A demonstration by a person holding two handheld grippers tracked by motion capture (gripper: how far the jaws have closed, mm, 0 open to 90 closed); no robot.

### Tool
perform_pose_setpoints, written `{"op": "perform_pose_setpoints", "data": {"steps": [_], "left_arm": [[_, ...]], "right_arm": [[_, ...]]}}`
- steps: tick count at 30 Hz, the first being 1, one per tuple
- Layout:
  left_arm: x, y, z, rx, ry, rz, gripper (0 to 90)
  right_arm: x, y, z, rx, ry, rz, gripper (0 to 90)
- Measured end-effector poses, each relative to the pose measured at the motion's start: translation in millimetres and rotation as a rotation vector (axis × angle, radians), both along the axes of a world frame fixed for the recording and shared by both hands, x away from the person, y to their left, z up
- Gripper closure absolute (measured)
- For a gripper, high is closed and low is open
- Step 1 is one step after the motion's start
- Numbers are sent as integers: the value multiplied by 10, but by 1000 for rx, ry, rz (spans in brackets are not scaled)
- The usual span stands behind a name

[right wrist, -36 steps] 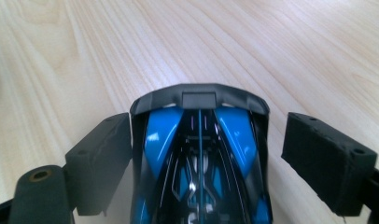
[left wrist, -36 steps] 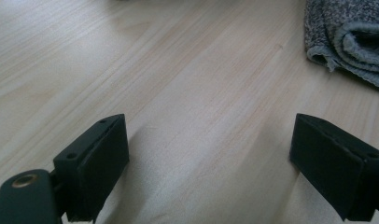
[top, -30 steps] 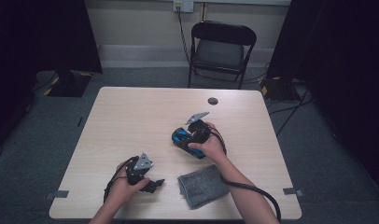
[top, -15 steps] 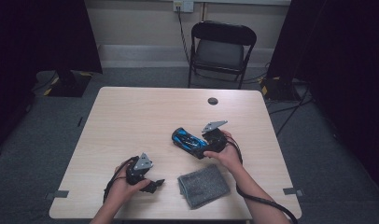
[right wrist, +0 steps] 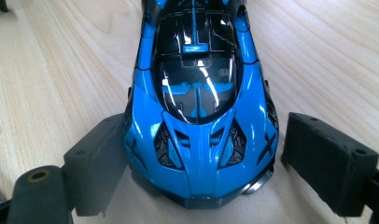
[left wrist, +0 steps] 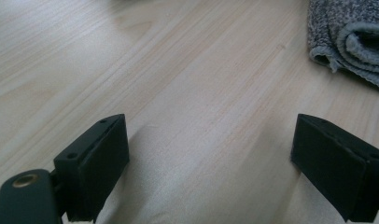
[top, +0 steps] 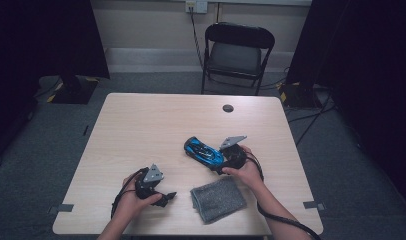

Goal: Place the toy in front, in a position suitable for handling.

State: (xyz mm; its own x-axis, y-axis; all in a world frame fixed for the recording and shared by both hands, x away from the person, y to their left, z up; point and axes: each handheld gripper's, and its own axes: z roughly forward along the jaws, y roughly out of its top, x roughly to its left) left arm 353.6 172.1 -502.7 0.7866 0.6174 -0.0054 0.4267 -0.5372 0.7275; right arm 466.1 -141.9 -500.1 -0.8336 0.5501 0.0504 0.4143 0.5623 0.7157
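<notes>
Blue toy car (right wrist: 201, 112) far end cut off by top edge; small dark disc (top: 228, 108) perhaps a cap.

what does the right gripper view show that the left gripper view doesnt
Right gripper view alone: the blue toy car, one end lying between the right claw, whose jaws stand apart; the left jaw looks to touch the car, the right jaw stands clear. Left gripper view alone: the folded grey cloth at upper right, beyond the open, empty left claw. Shared: the light wooden table.
</notes>
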Motion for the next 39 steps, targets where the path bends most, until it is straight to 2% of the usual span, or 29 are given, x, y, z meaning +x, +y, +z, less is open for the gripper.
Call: {"op": "perform_pose_setpoints", "data": {"steps": [1,2,3,7,9,11,13,14,16,20,22,23,24,26,32,39], "left_arm": [[0,0,0,0,0,0,107],[0,0,0,0,0,0,107],[-3,-2,-1,-2,1,4,107],[-8,-6,0,-1,1,10,105],[-10,-6,0,-3,3,9,112],[-18,-6,4,-16,-1,18,143],[-19,-7,6,-46,15,26,164],[-19,-7,6,-46,15,26,170],[-35,-35,40,-52,15,9,187],[-62,-117,122,-91,22,-11,182],[-88,-224,212,-125,19,-47,182],[-88,-224,212,-125,19,-47,182],[-104,-295,263,-141,19,-77,185],[-111,-323,278,-144,23,-86,185],[-140,-548,332,-121,20,-146,196],[-192,-801,367,-140,14,-221,194]], "right_arm": [[0,0,0,0,0,0,152],[-21,5,-9,-26,-31,21,163],[-31,5,-12,-26,-40,29,167],[-41,-21,-37,1,-51,25,173],[-45,-21,-36,5,-55,37,212],[-50,-25,-34,10,-58,48,234],[-52,-25,-34,10,-59,48,237],[-53,-25,-34,10,-60,47,238],[-53,-24,-35,10,-61,48,239],[-53,-24,-35,11,-61,48,239],[-51,-25,-35,12,-58,47,239],[-51,-25,-35,12,-58,47,239],[-45,-26,-36,13,-58,50,240],[-45,-26,-35,13,-58,50,239],[-46,-25,-36,12,-59,49,239],[-44,-24,-36,13,-59,49,239]]}}
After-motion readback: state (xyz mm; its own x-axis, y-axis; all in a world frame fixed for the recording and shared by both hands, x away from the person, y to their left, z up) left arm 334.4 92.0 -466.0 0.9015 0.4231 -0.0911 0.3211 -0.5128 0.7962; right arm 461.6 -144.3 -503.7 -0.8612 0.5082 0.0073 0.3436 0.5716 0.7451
